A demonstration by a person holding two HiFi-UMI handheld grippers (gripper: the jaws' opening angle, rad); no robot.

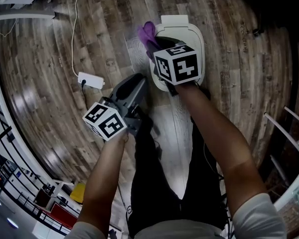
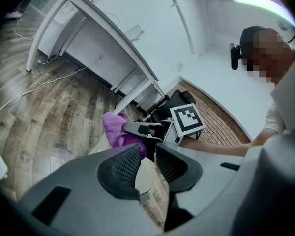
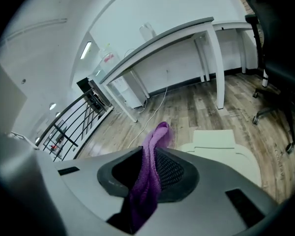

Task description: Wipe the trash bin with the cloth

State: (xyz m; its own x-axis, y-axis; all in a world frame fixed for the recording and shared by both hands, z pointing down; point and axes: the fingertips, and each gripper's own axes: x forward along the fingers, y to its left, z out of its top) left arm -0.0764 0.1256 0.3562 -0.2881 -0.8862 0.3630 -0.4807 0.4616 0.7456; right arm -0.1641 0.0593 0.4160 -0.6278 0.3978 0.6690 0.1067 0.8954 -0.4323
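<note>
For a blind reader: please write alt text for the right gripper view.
The right gripper is shut on a purple cloth that sticks up between its jaws. Beyond it stands a cream trash bin on wooden floor.

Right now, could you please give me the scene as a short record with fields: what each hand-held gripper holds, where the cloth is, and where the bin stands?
Left hand-held gripper: jaws slightly apart, nothing between them
Right hand-held gripper: shut on the purple cloth
Cloth position: at the left edge of the bin's lid in the head view; contact cannot be told
Trash bin: white, lid closed, standing on the wooden floor
Nearby: white power strip on the floor, left of the bin
</note>
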